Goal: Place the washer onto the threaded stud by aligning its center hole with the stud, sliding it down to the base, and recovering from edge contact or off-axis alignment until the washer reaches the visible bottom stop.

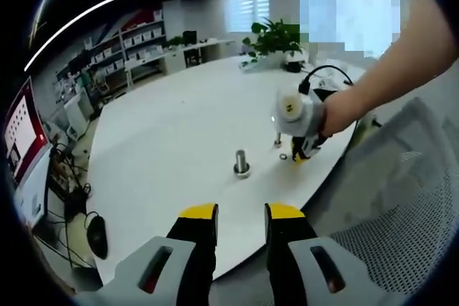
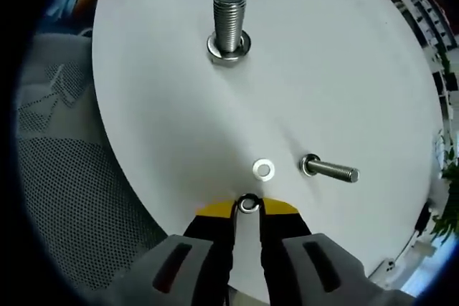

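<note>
A large threaded stud [image 2: 229,12] stands upright on the white round table [image 2: 344,55], with a metal ring [image 2: 228,49] around its base. My right gripper [image 2: 247,207] is shut on a small washer [image 2: 248,204], low over the table's near edge and well short of the stud. A second washer [image 2: 263,170] lies flat just ahead of the tips. Beside it is a thinner bolt [image 2: 330,170]. In the left gripper view, my left gripper [image 1: 242,214] hangs open off the table edge, facing the stud [image 1: 242,161]. The hand-held right gripper [image 1: 298,155] reaches down at the right, near the thin bolt [image 1: 278,137].
A grey mesh chair [image 2: 64,177] stands close to the table edge [image 1: 401,198]. A potted plant [image 1: 276,37] sits at the table's far side. Shelves [image 1: 136,41] line the back wall, and a monitor [image 1: 25,134] and a mouse [image 1: 96,234] sit to the left.
</note>
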